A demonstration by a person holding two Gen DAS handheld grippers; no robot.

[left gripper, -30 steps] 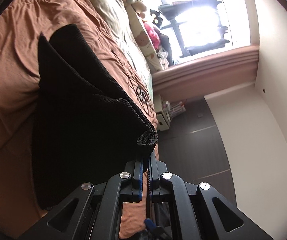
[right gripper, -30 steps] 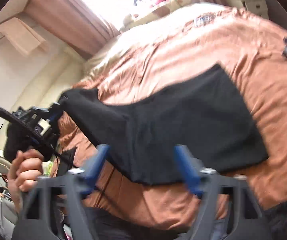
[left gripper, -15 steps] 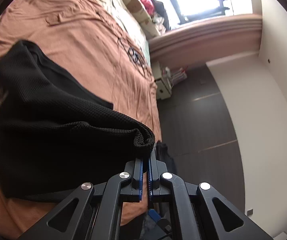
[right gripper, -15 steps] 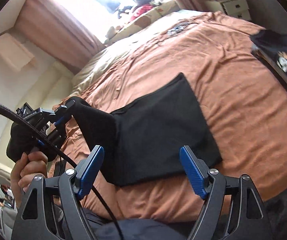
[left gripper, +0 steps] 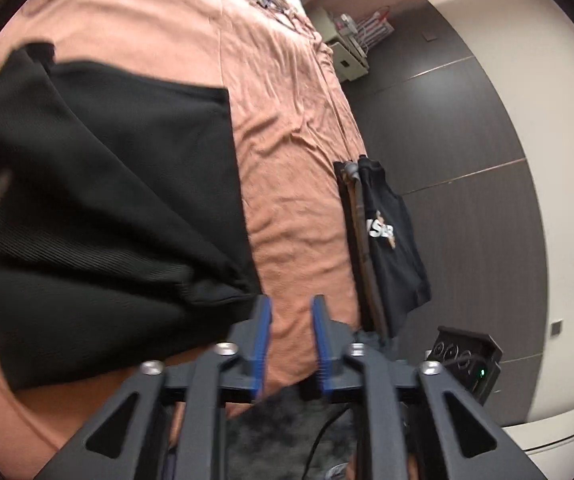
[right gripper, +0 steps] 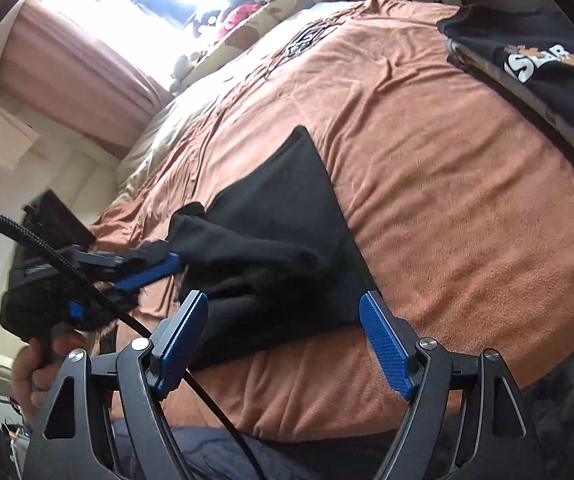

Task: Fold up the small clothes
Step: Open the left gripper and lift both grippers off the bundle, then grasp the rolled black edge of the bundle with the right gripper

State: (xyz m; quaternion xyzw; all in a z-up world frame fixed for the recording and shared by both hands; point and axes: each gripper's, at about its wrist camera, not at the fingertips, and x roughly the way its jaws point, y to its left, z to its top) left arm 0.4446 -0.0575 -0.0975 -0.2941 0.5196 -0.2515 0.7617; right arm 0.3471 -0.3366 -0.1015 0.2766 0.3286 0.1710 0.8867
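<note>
Underneath everything lies a bed (right gripper: 439, 208) covered with a rumpled terracotta-orange sheet, its creases running toward pale cream pillows (right gripper: 247, 32) and a few plush toys (right gripper: 243, 10) heaped at the far end. Beyond them a bright window (right gripper: 159, 4) glares between dusty-pink curtains (right gripper: 75, 76). In the left wrist view, dark grey wall panels (left gripper: 459, 128) and a white wall flank the bed, with a small white cabinet (left gripper: 347, 60) at its far corner. A black printed T-shirt (right gripper: 543, 60) hangs over a rail at the bed's edge.

The black knit garment (right gripper: 287, 216) rests on the sheet near the bed's near side, one part flat, another bunched into a loose fold on top. The left tongs (left gripper: 290, 332) stand parted by a narrow gap with nothing between them, their tips just beside the garment's bunched corner. The right tongs (right gripper: 283, 332) are spread wide and empty, hovering over the garment's near edge. A black braided cable (right gripper: 87, 280) trails from the left tool, gripped by a bare hand (right gripper: 39, 364).
</note>
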